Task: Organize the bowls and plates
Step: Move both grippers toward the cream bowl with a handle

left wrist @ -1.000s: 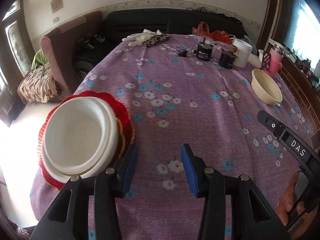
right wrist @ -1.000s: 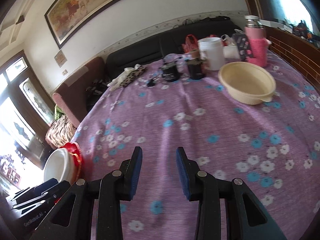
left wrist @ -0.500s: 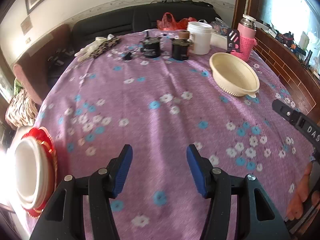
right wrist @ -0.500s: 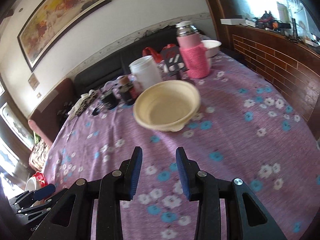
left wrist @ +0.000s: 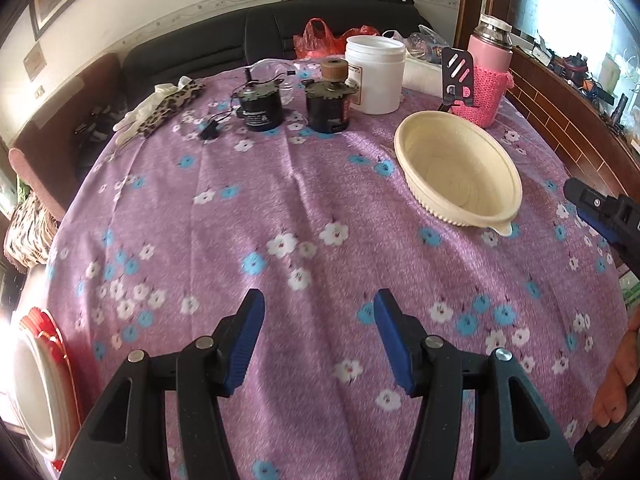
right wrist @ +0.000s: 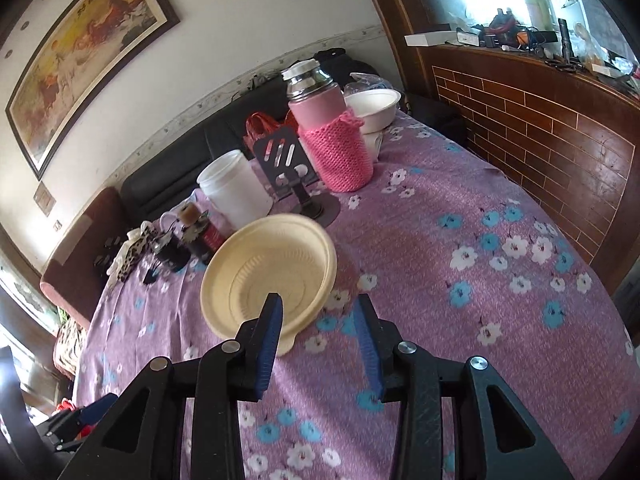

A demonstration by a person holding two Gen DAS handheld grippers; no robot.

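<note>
On a table draped in purple floral cloth point(left wrist: 304, 200), you are bringing your right tool point(right wrist: 318, 334) up to the near rim of a cream-coloured round plastic bowl point(right wrist: 268, 276), the jaws spread and nothing between them yet, the left finger sitting just over the bowl's lip. Your left tool point(left wrist: 318, 338) is hovering with jaws spread and empty over bare cloth, well apart from that bowl point(left wrist: 456, 172). At the table's far left edge, a stack of white round plates on a red scalloped plate point(left wrist: 34, 384) is waiting, apparently already gathered. A white round bowl point(right wrist: 372, 108) is sitting behind the pink knit-sleeved flask point(right wrist: 330, 136). By the look of it, the sorting is only partly done: both bowls are yet to be collected.
</note>
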